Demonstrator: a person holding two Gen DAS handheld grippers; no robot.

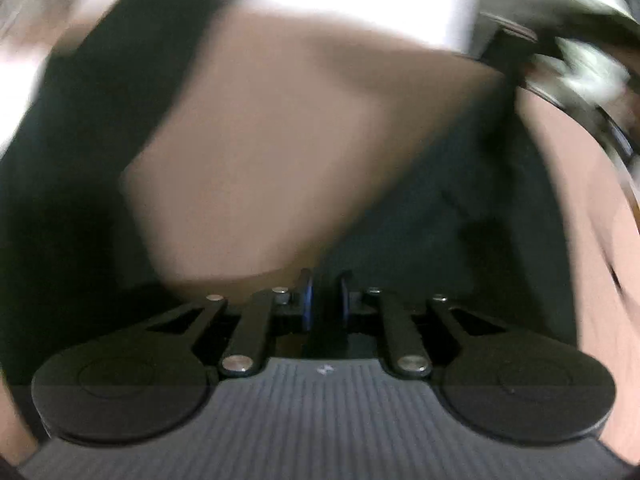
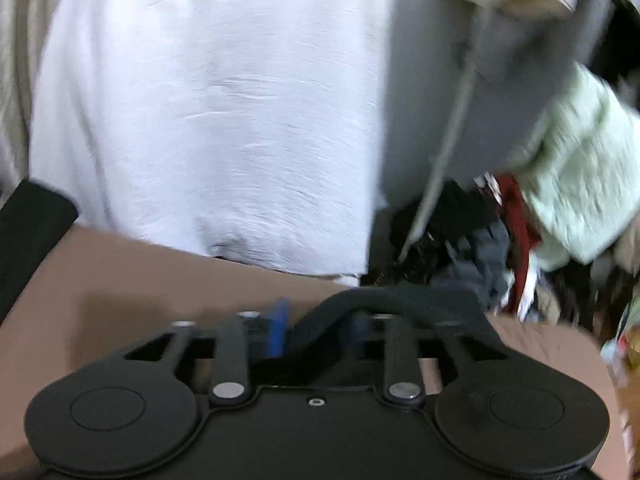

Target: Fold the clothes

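Observation:
A black garment [image 1: 420,220] lies over the brown table [image 1: 260,140], blurred. Its slanted edge runs down into my left gripper [image 1: 325,300], whose blue pads stand close together on that edge. Another black stretch [image 1: 80,128] covers the left side. In the right wrist view a thick fold of the black garment [image 2: 400,300] passes between the blue pads of my right gripper [image 2: 319,332] and arches over the right finger. Those jaws stand fairly wide, and blur hides whether the pads press the cloth. A black strip [image 2: 28,232] lies at the table's left edge.
A person in a white shirt [image 2: 220,120] stands close behind the brown table [image 2: 160,280]. To the right is a heap of mixed clothes [image 2: 492,240] with a pale green fuzzy piece [image 2: 580,184] on top. The table's right edge is near that heap.

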